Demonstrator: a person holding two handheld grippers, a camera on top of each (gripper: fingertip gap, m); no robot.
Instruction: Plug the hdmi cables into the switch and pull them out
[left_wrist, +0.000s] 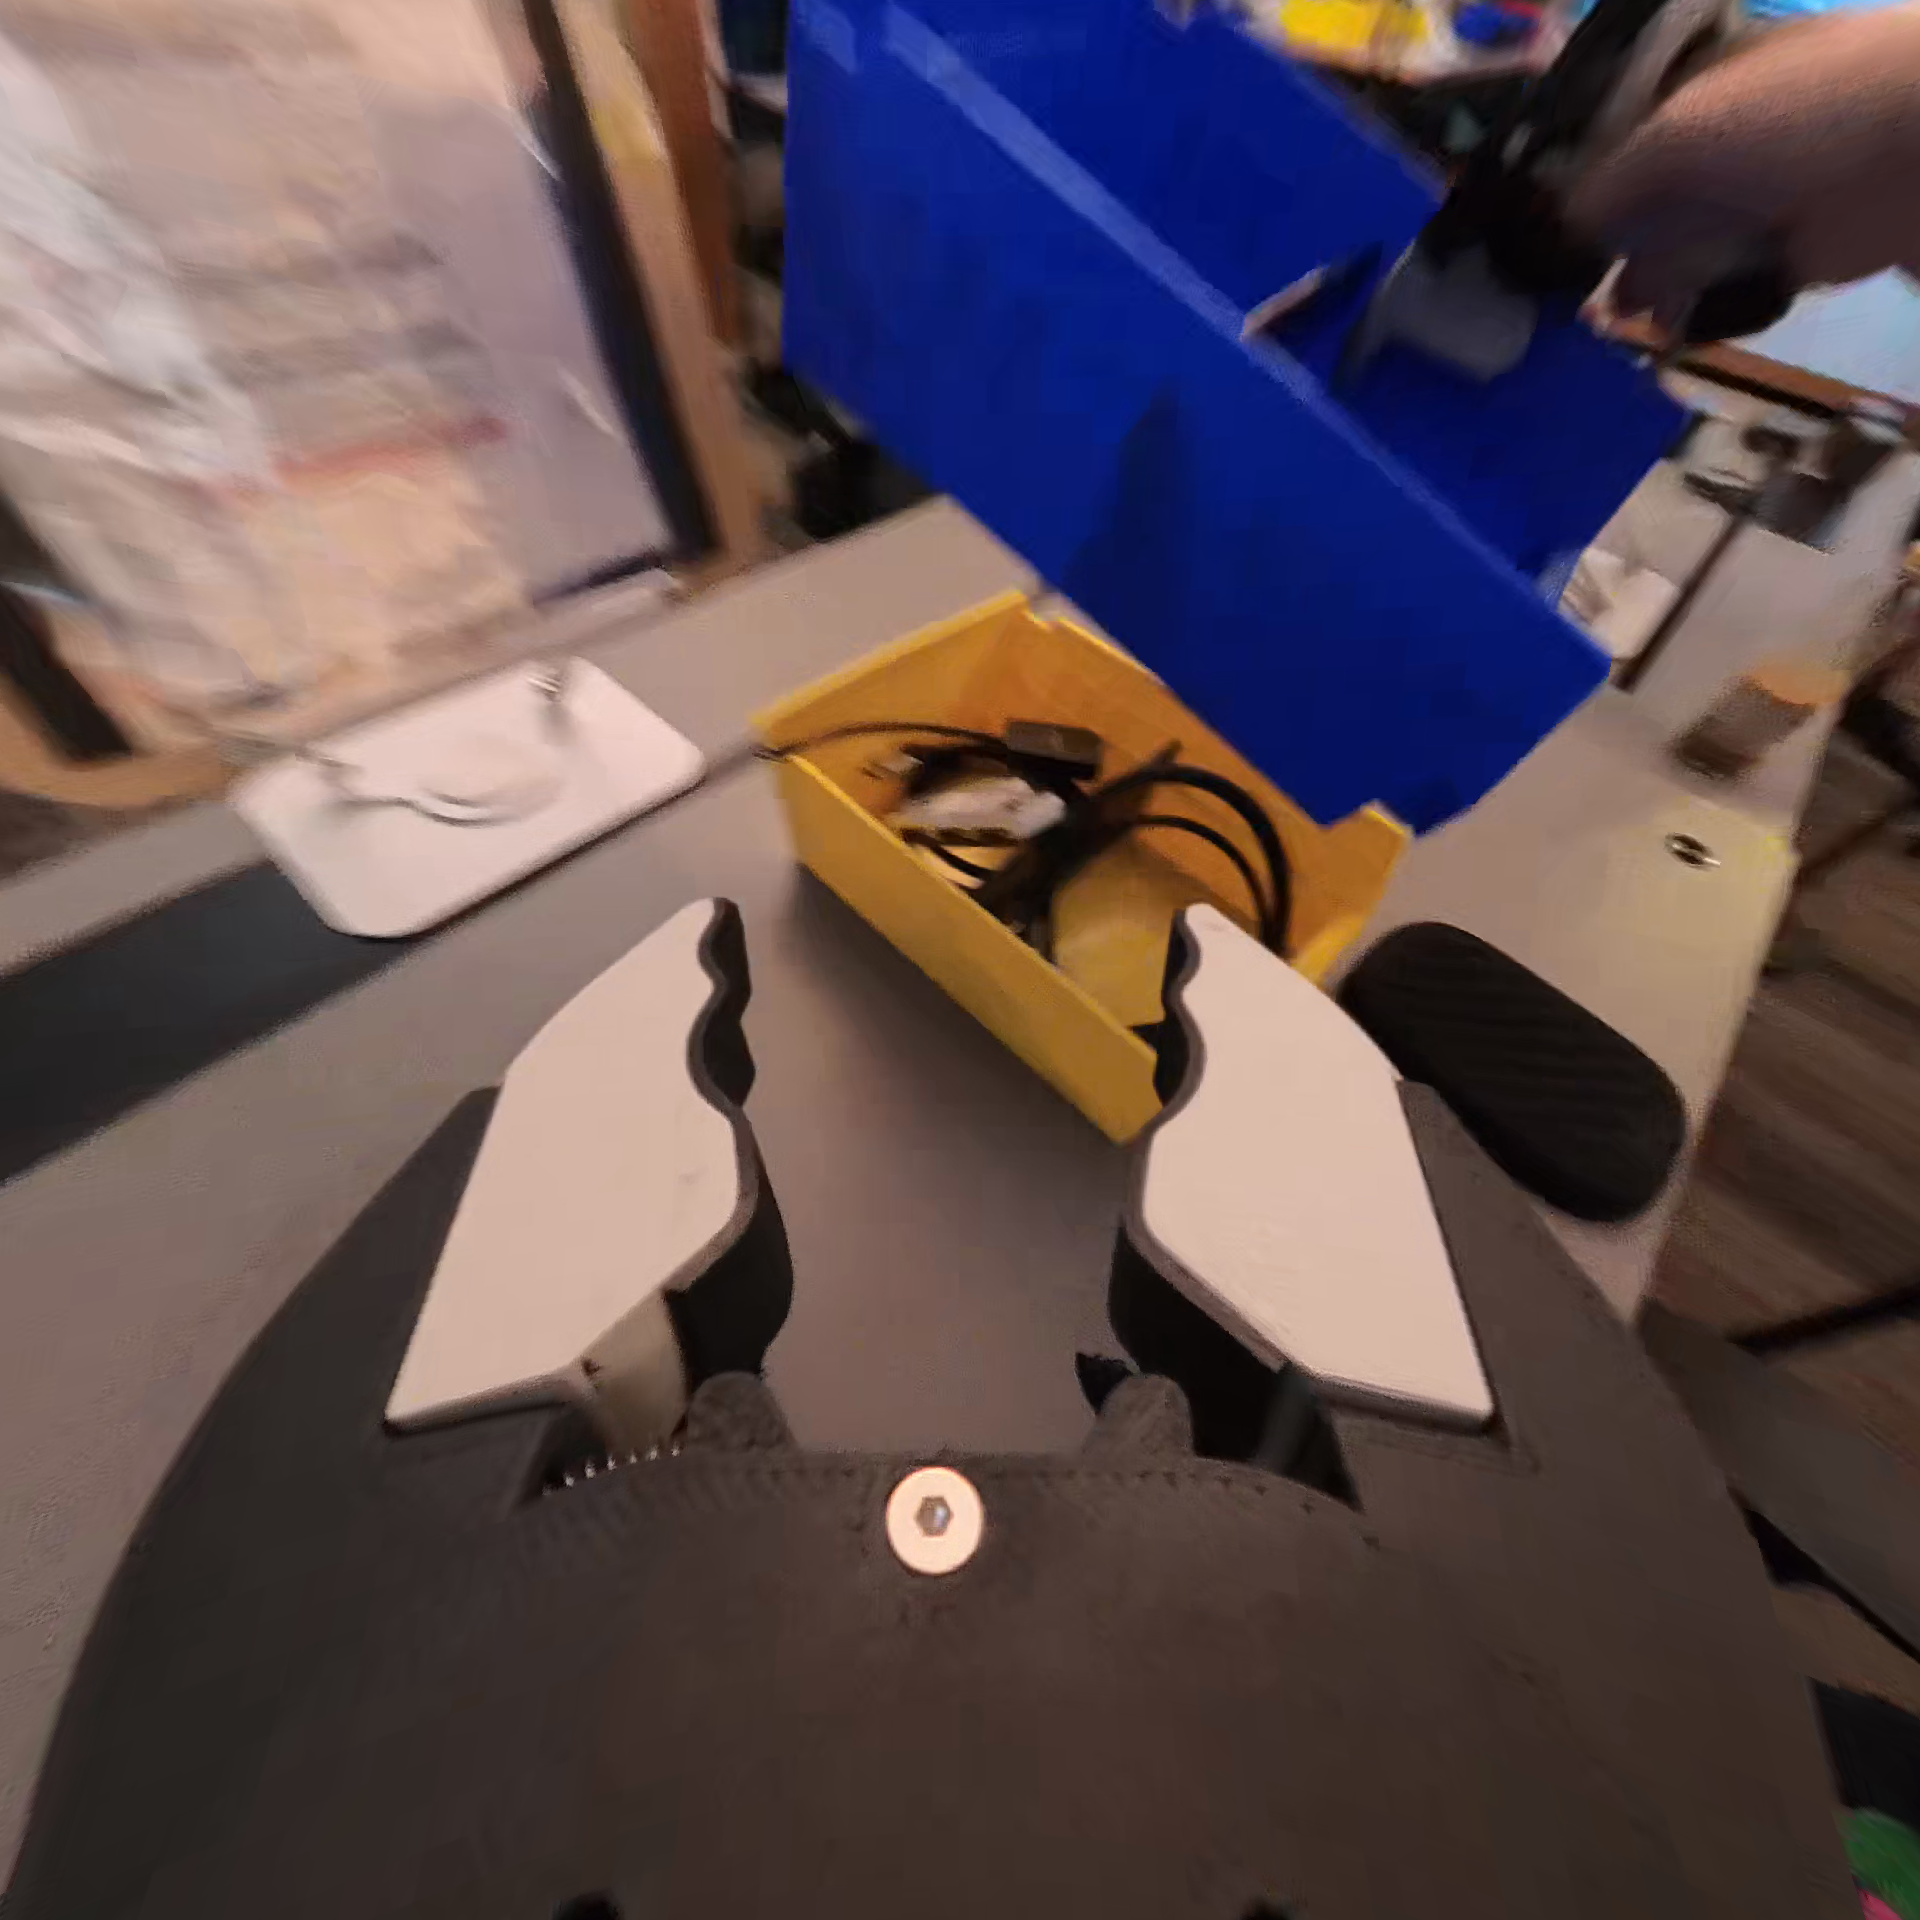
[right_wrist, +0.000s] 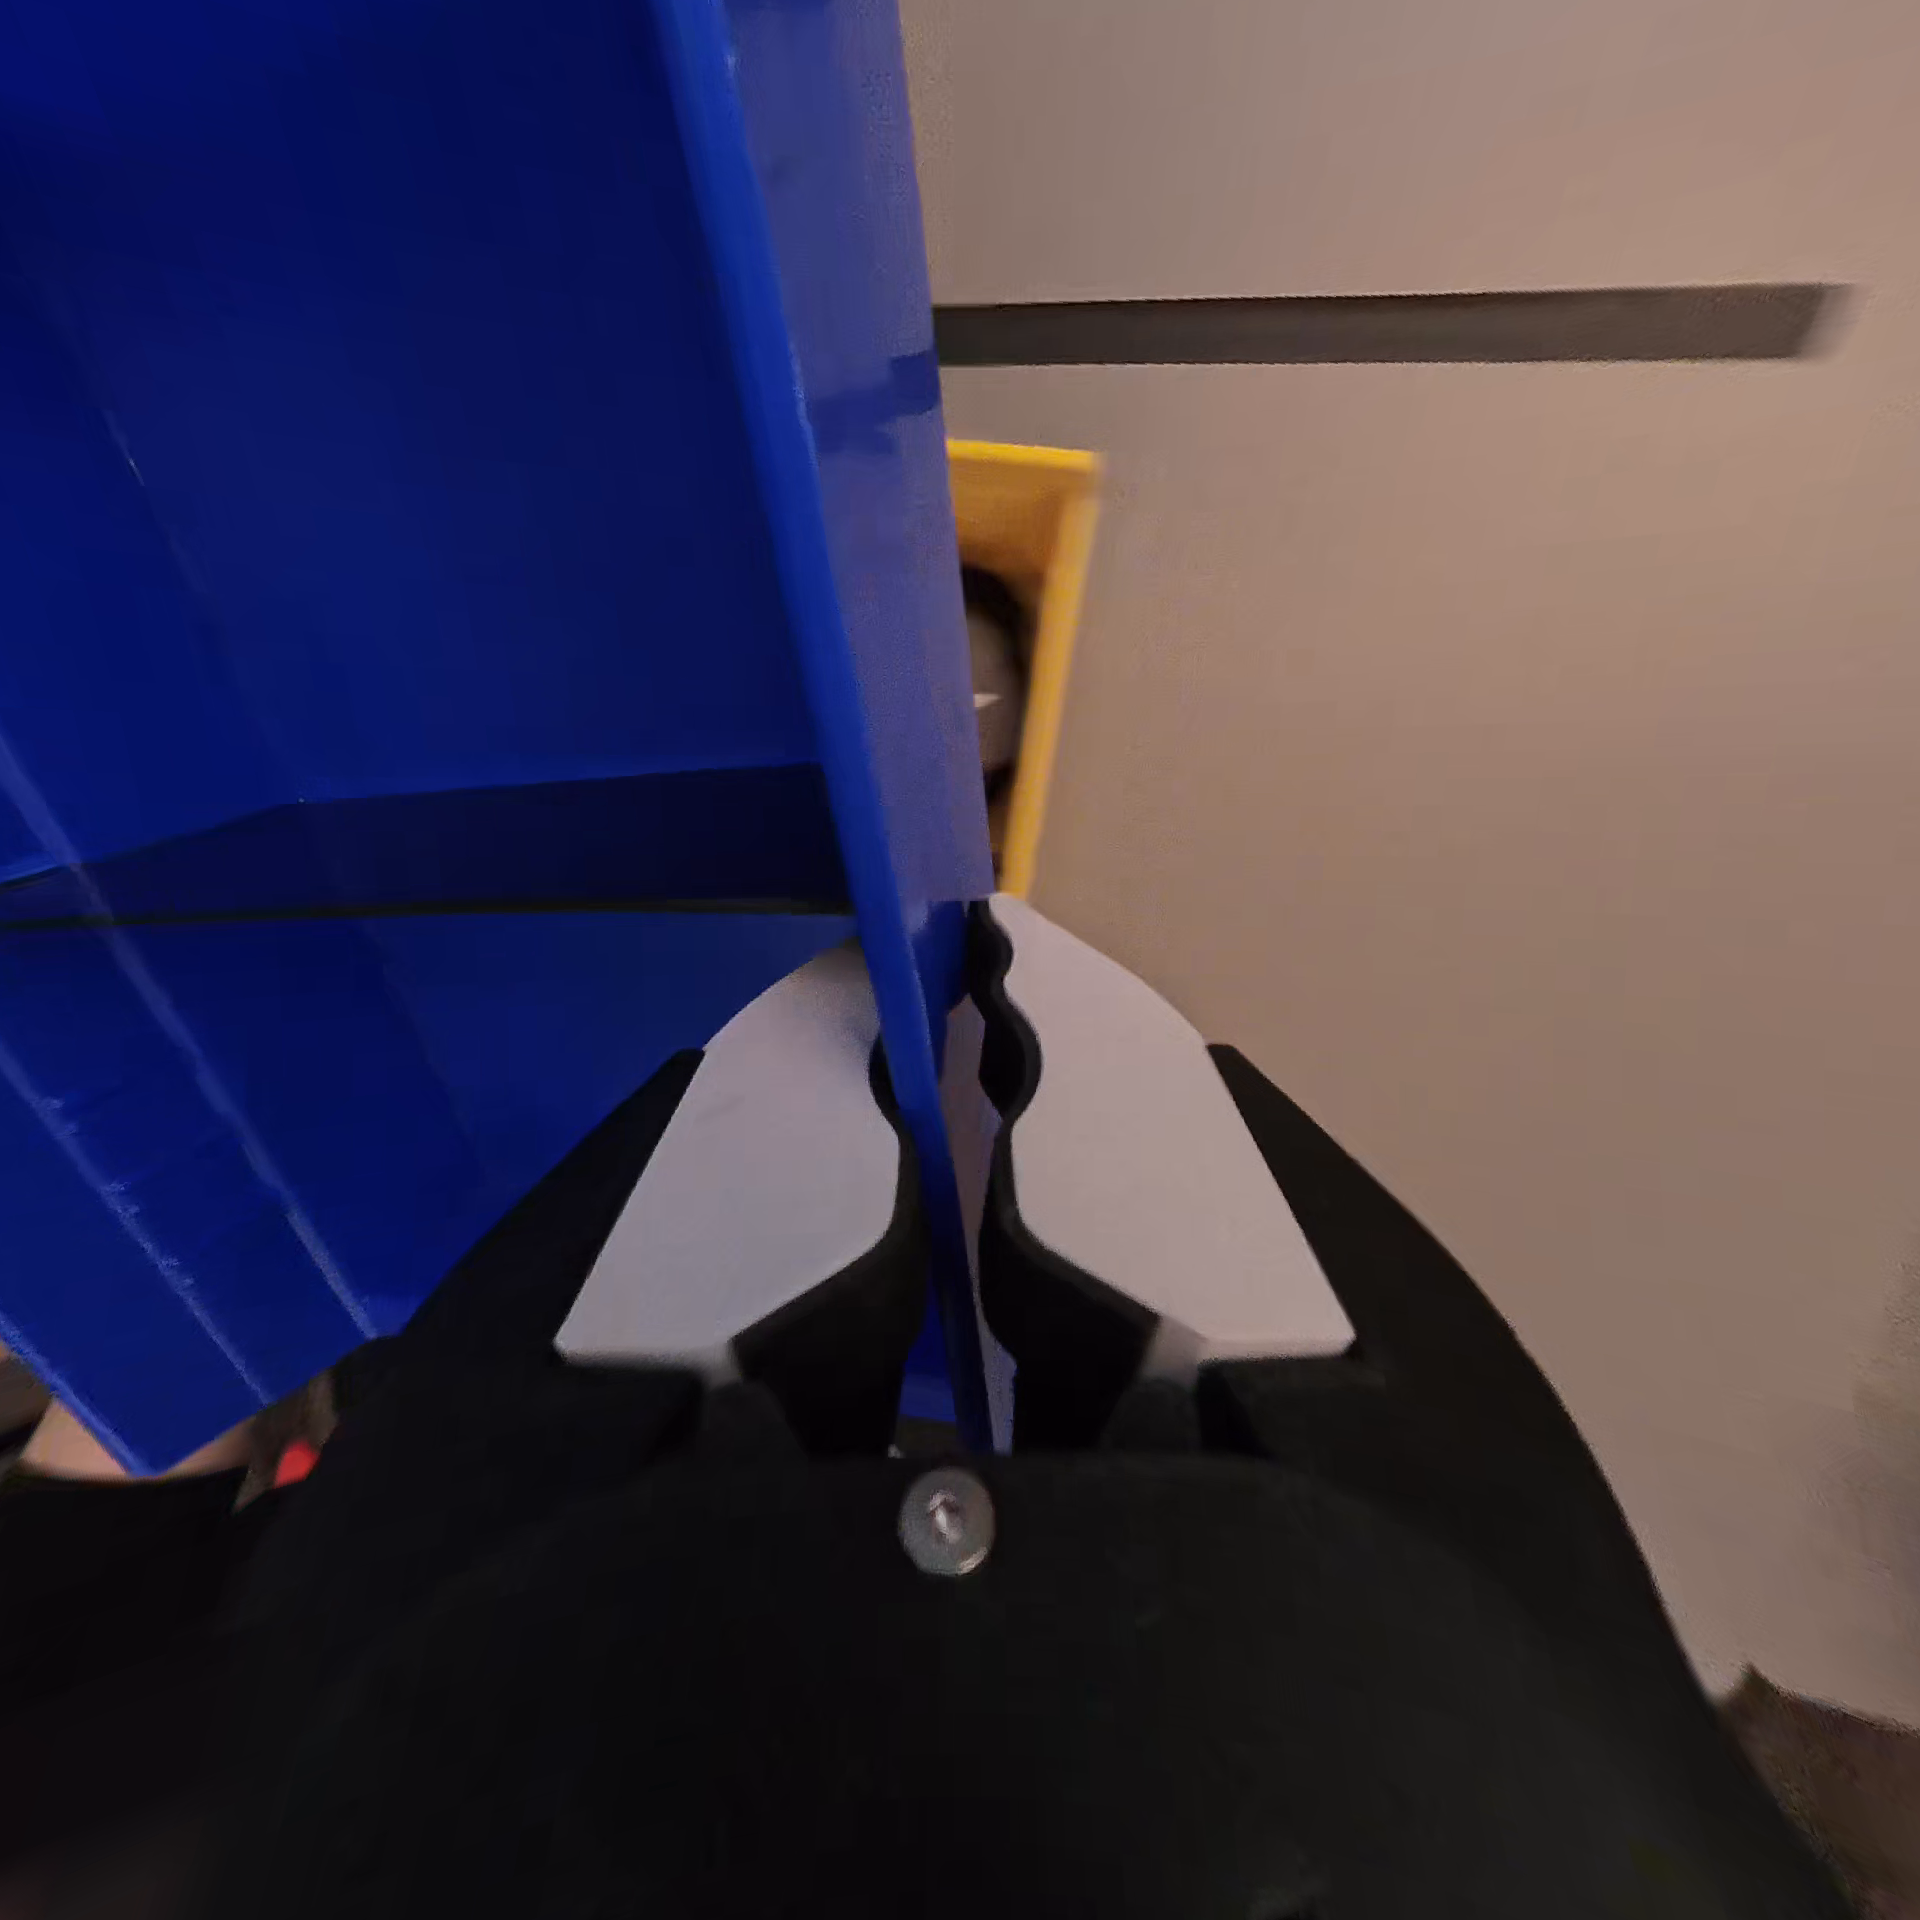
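A yellow bin (left_wrist: 977, 977) sits on the grey table and holds a tangle of black hdmi cables (left_wrist: 1174, 821) with a dark switch box (left_wrist: 1049, 746) and pale parts among them. My left gripper (left_wrist: 961, 925) is open and empty, low over the table just in front of the bin. My right gripper (right_wrist: 940, 935) is shut on the wall of a big blue bin (right_wrist: 416, 623) and holds it tilted in the air; in the left wrist view the blue bin (left_wrist: 1143, 395) hangs above and behind the yellow one. A strip of the yellow bin (right_wrist: 1055, 665) shows past the blue wall.
A white flat pad (left_wrist: 468, 790) with a pale cord lies on the table at the left. A black textured oval case (left_wrist: 1517, 1070) lies right of the yellow bin near the table edge. A person's forearm (left_wrist: 1766, 156) reaches in at top right. A dark strip (right_wrist: 1382, 324) crosses the table. Across from one pair of fingers to the other is roughly 35 centimetres.
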